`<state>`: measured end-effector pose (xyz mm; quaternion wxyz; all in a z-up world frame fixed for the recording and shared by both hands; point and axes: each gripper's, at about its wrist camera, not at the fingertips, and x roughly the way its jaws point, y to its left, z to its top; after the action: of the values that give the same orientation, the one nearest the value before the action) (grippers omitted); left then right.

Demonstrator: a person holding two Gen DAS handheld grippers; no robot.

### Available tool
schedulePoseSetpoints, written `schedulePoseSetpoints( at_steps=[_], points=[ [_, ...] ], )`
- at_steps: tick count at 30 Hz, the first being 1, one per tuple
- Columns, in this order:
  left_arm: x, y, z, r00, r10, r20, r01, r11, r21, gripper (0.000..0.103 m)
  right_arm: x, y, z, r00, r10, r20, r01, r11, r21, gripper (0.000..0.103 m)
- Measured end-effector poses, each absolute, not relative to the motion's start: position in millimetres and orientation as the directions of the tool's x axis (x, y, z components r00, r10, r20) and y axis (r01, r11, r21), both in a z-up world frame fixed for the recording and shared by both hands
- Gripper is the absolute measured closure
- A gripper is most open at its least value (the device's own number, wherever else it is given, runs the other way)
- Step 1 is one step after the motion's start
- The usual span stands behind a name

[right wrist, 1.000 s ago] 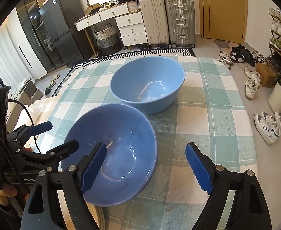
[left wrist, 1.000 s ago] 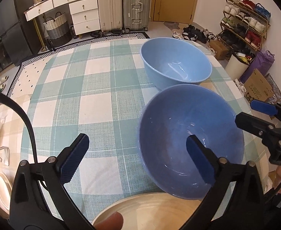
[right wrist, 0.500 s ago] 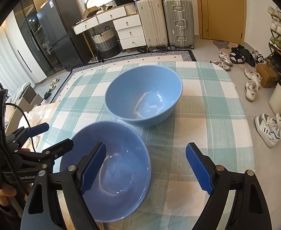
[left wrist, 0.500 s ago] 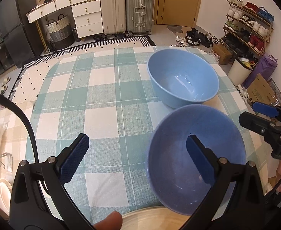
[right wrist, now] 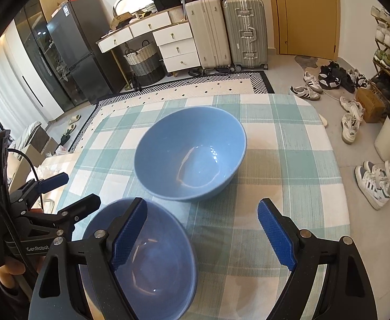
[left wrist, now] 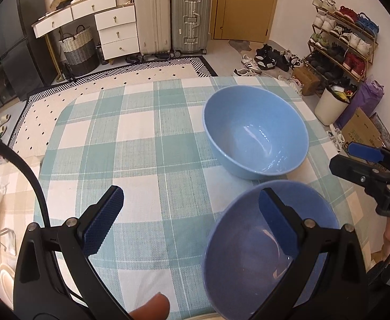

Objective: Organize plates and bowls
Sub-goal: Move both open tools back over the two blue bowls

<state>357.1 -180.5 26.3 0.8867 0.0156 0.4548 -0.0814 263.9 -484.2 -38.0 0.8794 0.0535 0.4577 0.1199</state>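
Two blue bowls sit on a surface (left wrist: 131, 144) covered with a green and white checked cloth, in a room with suitcases, drawers and a shoe rack behind. The far bowl (left wrist: 256, 136) is pale blue and stands upright toward the far right of the cloth. The near bowl (left wrist: 264, 250) is a deeper blue, also upright, and sits just beside the pale one at the near edge of the cloth; whether the two rims touch cannot be told. The left claw (left wrist: 187, 224) is spread wide and grips nothing: one finger shows over bare cloth, and the other lies in front of the near bowl's hollow with no sign of pressing on it. The right claw (right wrist: 203, 234) is likewise released and empty, its left finger showing in front of the near bowl and its right finger over the cloth. Each claw appears at the edge of the other's view. Both bowls look glazed and shiny, with light glinting inside, so they are probably hard, smooth, slippery and breakable, likely with some weight. The thin rim seems the only place to grip: one finger inside the wall, one outside, squeezed firmly. Both look empty. The near bowl looks slightly smaller and might nest inside the pale one, if lowered gently.
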Motion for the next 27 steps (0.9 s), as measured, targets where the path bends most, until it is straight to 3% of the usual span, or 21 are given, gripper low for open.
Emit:
schedulePoseSetpoints(
  at_steps=[27],
  points=[
    [437, -187, -7, 0.508, -0.179, -0.842, 0.183, 0.978, -0.098, 0.003, 328, -482, -68, 0.502, 0.268, -0.822, -0.164, 0.963, 0.214, 0.018]
  ],
)
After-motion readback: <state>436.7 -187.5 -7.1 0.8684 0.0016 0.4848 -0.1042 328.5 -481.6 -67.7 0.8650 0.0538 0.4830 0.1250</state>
